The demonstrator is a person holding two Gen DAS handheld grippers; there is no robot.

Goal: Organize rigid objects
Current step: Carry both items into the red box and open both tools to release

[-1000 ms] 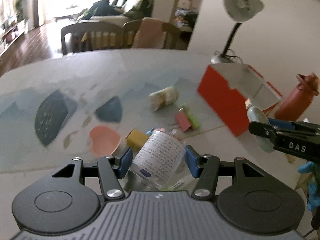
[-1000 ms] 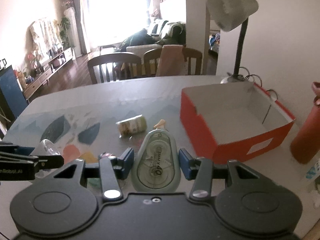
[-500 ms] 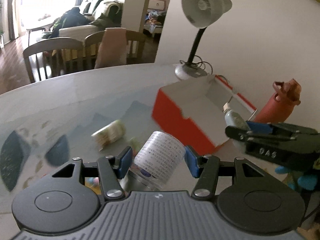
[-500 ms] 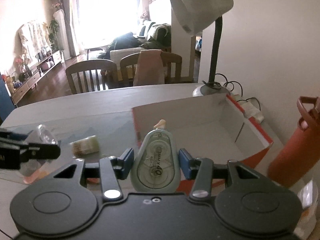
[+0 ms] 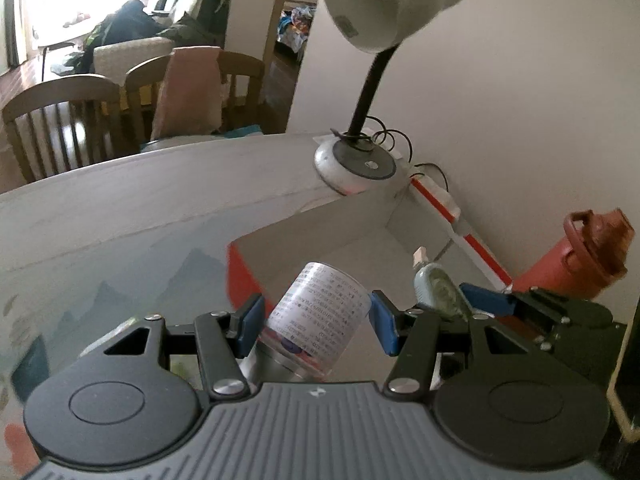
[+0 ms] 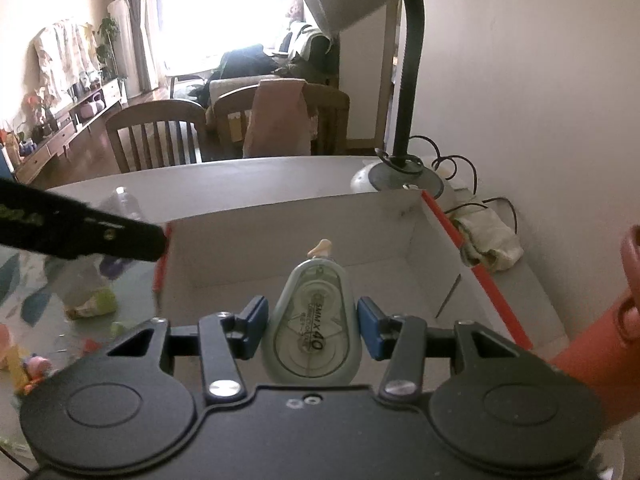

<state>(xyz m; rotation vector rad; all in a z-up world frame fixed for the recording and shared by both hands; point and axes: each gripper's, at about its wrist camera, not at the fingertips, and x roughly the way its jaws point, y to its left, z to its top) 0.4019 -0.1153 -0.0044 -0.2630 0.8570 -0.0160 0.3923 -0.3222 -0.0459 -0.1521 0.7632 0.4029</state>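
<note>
The left gripper pinched a small clear bottle with a printed label, its blue pads on either flank. The bottle's long axis ran forward and tilted to the right, its base end pointing away from the camera toward the open red box. The right gripper clamped a correction-tape dispenser flat between its pads, narrow tip pointing straight ahead over the box.

What the drop turned on was how each load stood to the box's white cavity. In the right wrist view the dispenser already hung over the near wall, with bare floor directly ahead of its tip — the right hand looked the nearer and better placed to let go first. The left hand's bottle sat at the left corner of the box; whether it had cleared the red wall was hard to say, since the bottle hid the edge. Off to the left, a few small objects lay loose on the patterned table — not yet sorted.
</note>
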